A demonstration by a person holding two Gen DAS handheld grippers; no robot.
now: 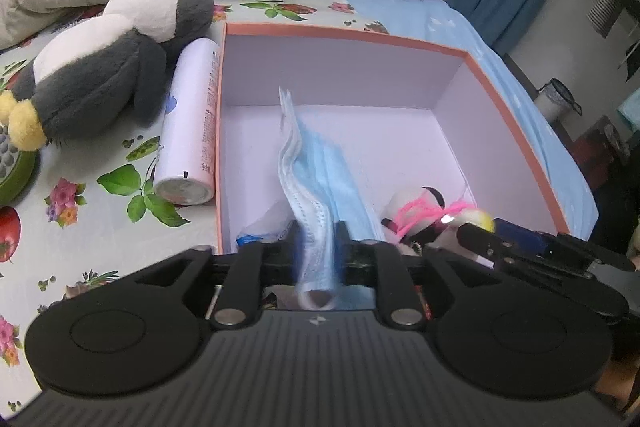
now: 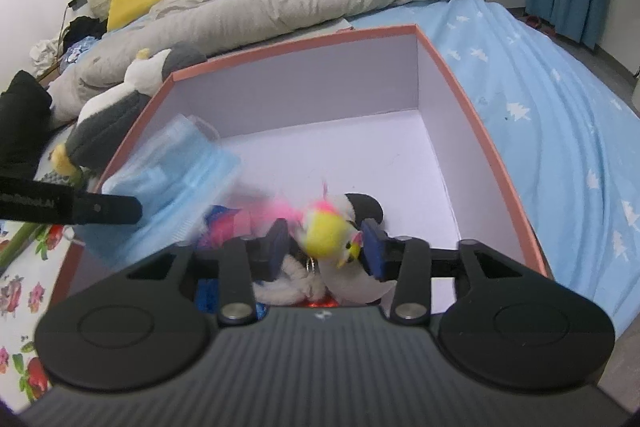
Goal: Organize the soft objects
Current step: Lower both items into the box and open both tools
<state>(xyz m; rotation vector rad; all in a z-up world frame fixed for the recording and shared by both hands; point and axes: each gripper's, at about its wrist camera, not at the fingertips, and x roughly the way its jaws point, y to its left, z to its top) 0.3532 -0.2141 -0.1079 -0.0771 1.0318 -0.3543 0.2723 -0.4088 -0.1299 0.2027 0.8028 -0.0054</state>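
the step in hand looks like the drop: both claws hang over the near end of the box (image 1: 516, 131), each with a soft thing between its jaws.

in the left wrist view, the left claw (image 1: 318, 233) sits low centre, and the masks (image 1: 316, 167), a blue stack, stand up between its jaws and run up toward the middle of the frame. the jaws stand apart on either side of the stack and it is blurred, so i judge the claw released and the masks slipping free, though a light touch on one side can't be ruled out.

in the right wrist view, the right claw (image 2: 326, 241) is at lower centre with the toy (image 2: 326, 231), a small yellow, pink and white plush, between its blue pads. a gap shows on both sides, so this claw reads as released too, with the toy low over the box's near floor.

the penguin (image 1: 104, 67) lies on the bed at upper left of the left view, outside the box, with a white can (image 1: 192, 123) just beside the box wall.

next, both claws need to lift clear without snagging mask loops or pink yarn, then one should go for the penguin, which is bulky and calls for a wide grip.
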